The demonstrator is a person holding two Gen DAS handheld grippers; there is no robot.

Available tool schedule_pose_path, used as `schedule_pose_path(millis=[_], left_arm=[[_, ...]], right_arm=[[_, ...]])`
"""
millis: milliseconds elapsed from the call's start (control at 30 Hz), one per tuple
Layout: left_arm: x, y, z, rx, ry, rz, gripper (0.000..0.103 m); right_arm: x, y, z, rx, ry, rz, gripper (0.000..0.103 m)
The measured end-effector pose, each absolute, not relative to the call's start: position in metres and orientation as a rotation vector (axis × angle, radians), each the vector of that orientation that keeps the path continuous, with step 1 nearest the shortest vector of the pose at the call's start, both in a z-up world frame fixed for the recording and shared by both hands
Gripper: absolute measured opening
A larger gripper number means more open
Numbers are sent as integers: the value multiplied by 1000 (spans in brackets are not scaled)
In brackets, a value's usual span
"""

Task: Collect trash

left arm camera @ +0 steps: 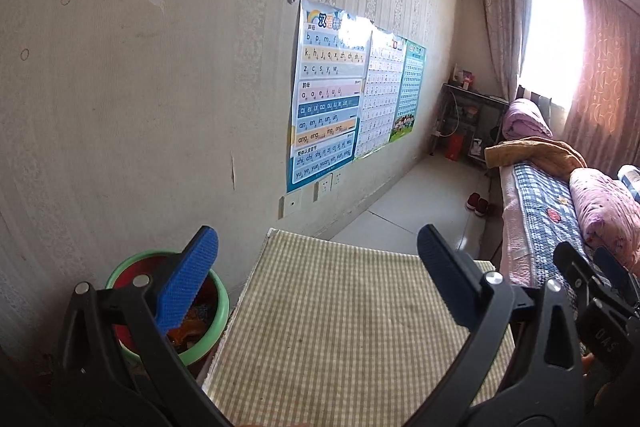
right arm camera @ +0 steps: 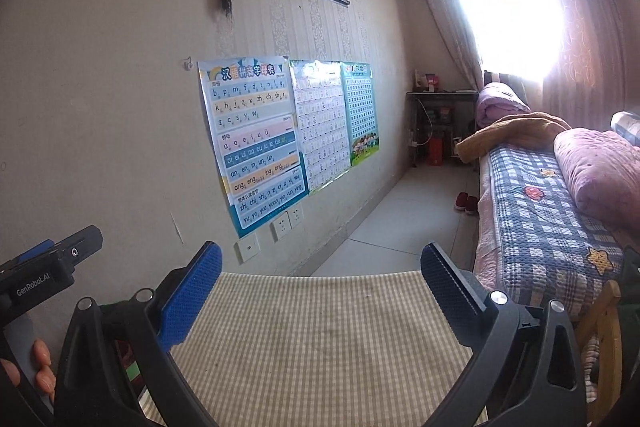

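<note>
A red bin with a green rim (left arm camera: 218, 301) stands on the floor left of the checked table (left arm camera: 352, 327), against the wall. Orange and dark scraps (left arm camera: 192, 327) lie inside it, partly hidden by my left finger. My left gripper (left arm camera: 316, 259) hovers over the table's far edge, open, with nothing between its blue pads. My right gripper (right arm camera: 320, 273) is open too, above the same checked table (right arm camera: 320, 347), and holds nothing. The right gripper's body (left arm camera: 600, 291) shows at the right edge of the left wrist view. The left one (right arm camera: 44, 271) appears at the left edge of the right wrist view, with a person's fingers (right arm camera: 42, 363) on its handle.
Wall posters (left arm camera: 326, 95) hang on the papered wall behind the table. A bed (right arm camera: 548, 203) with a checked blanket and rolled pink quilts runs along the right. Red slippers (right arm camera: 466, 203) sit on the tiled floor beside it. A dark shelf (right arm camera: 440, 123) stands in the far corner.
</note>
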State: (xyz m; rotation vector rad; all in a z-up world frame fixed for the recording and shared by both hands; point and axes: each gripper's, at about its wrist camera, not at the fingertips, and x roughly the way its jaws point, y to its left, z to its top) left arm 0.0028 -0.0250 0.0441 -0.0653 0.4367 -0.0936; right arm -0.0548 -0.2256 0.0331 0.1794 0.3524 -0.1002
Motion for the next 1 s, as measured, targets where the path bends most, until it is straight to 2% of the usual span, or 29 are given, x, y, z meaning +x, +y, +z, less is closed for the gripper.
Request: schedule_pose_path(millis=[1000], left_arm=[[-1, -19, 41, -36, 439, -68, 98]], right_arm=[[-55, -221, 21, 194, 410, -81, 97]])
